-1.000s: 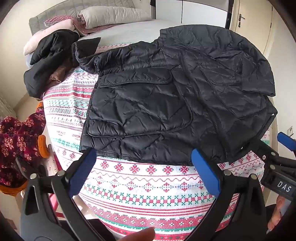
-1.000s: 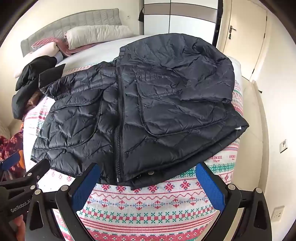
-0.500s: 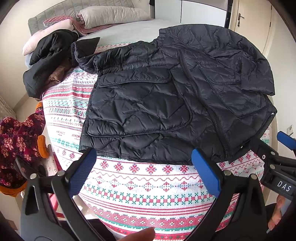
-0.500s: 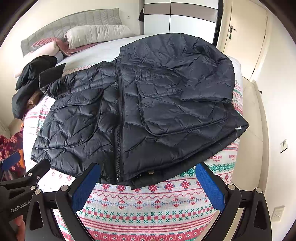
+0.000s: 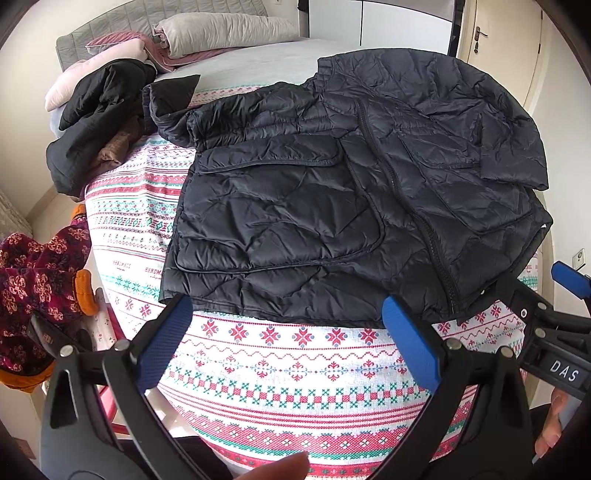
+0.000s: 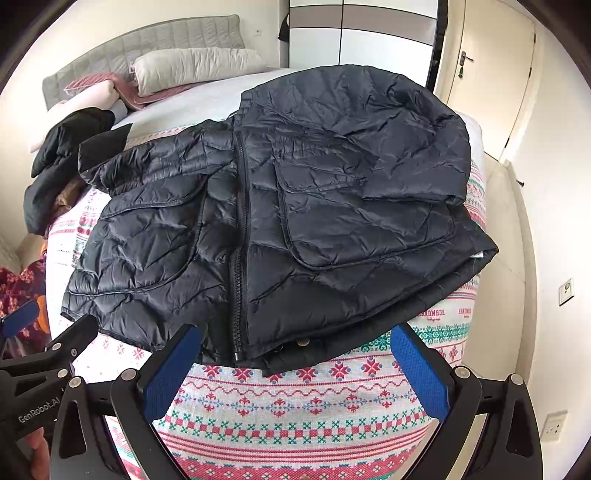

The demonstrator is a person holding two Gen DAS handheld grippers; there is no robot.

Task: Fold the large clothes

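Note:
A black quilted jacket [image 5: 332, 192] [image 6: 295, 206] lies front up and zipped on the patterned bedspread [image 5: 295, 369] [image 6: 295, 406]. Its right sleeve is folded across the chest; its left sleeve stretches out towards the upper left. My left gripper [image 5: 288, 332] stands open just short of the jacket's hem, with nothing between its blue pads. My right gripper [image 6: 295, 362] is also open, hovering at the hem near the bottom of the zip. Each gripper shows at the edge of the other's view.
A heap of dark and brown clothes [image 5: 96, 122] sits at the bed's far left. Pillows [image 5: 221, 33] lie at the headboard. A floral garment [image 5: 37, 288] hangs off to the left. A wardrobe and door [image 6: 487, 74] stand behind the bed, which drops off on the right.
Both grippers have stayed almost still. The views shifted only slightly, and the jacket has not moved.

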